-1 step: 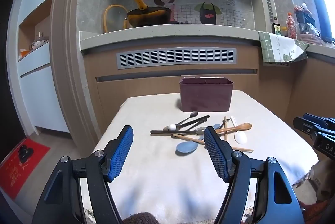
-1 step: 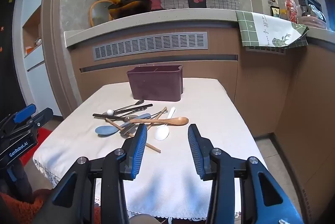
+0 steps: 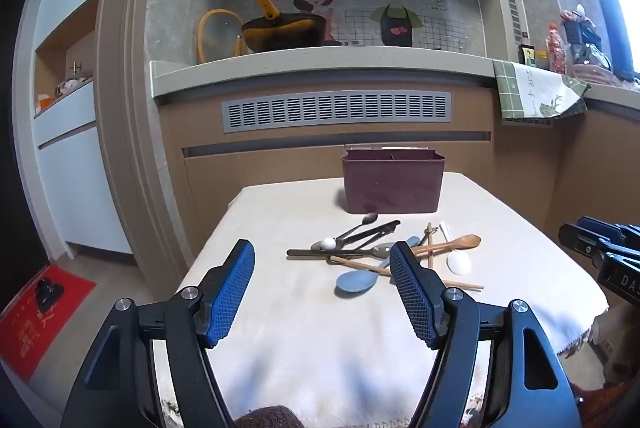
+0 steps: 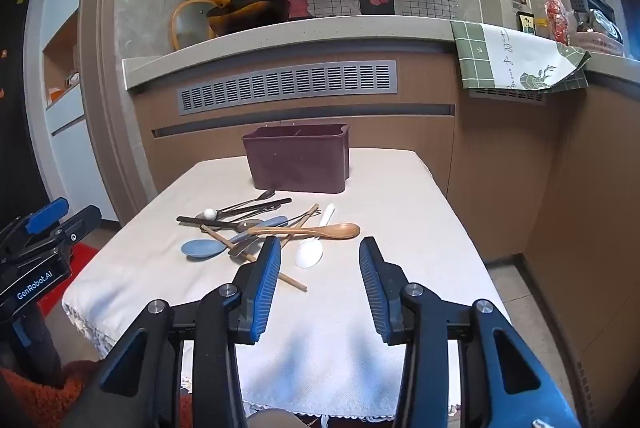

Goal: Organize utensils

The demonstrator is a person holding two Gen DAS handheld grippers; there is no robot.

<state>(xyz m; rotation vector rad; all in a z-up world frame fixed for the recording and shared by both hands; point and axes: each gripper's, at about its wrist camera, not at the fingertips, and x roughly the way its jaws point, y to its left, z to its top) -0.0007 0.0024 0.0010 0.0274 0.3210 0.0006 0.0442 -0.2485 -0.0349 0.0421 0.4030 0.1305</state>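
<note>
Left wrist view shows our left gripper (image 3: 322,288) spread wide and empty above the table (image 3: 280,328); nothing has visibly shifted, so we judge the sorting not begun. Our right gripper (image 4: 316,280), parted too, holds nothing. All utensils (image 4: 264,228) lie heaped just before the maroon caddy (image 4: 298,164).

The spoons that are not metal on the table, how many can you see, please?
3: a blue spoon at the pile's left, a white spoon nearest the right gripper, a wooden spoon across the middle. Others may hide beneath.
</note>
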